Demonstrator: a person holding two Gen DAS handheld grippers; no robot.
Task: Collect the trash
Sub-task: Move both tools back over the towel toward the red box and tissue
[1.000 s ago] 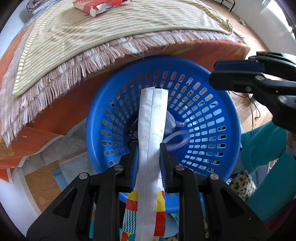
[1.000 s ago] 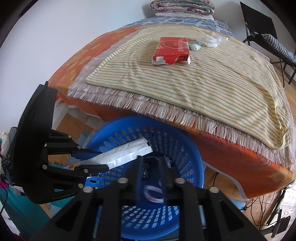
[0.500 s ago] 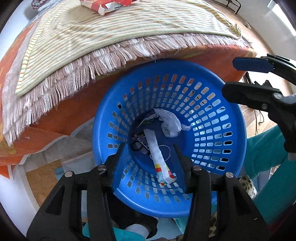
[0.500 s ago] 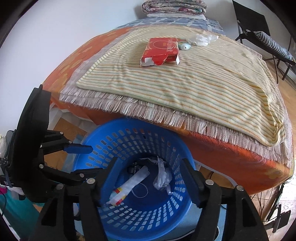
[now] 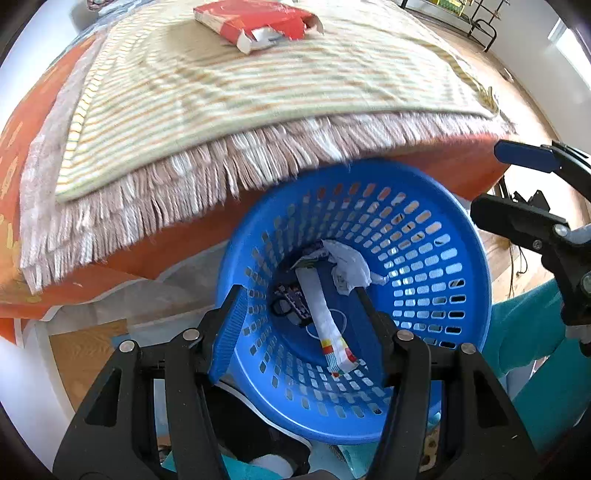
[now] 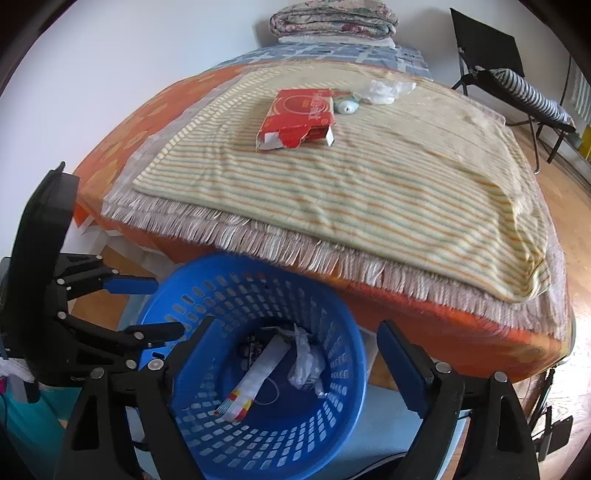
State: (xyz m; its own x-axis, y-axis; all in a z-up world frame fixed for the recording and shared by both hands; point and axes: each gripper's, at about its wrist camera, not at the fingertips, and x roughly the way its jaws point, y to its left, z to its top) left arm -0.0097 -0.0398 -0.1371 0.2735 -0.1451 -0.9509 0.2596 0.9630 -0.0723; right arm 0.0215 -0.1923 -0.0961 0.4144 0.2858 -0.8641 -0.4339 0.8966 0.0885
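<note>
Orange bedding (image 6: 424,325) covers a bed that fills most of both views, with a striped cream blanket (image 6: 351,177) spread over it, its pale fringe (image 5: 155,184) hanging over the near edge. Beyond the bed, against a white wall, sits a folded quilt (image 6: 332,20), and to the right a black folding chair (image 6: 491,55) stands on a wooden floor. Just below the fringe, on the floor beside the bed, stands a blue perforated basket (image 6: 332,406), seen from above by both cameras. On the blanket, well apart from the basket, lie a torn red carton (image 6: 299,118), a small pale round thing (image 6: 347,106) just beside it, and a crumpled clear wrapper (image 6: 388,88). Inside the basket, at the bottom, lie a long white wrapper with a red and yellow end (image 5: 321,310), a crumpled white piece (image 5: 351,269) and a small dark patterned packet (image 5: 291,306). The left gripper (image 5: 299,325) hangs above the basket with its jaws opening, holding nothing; the long wrapper lies free far below them. The right gripper (image 6: 291,354) also hovers over the basket, jaws spreading wide, and grips nothing. A teal-clad leg (image 5: 535,332) shows beside the basket.
</note>
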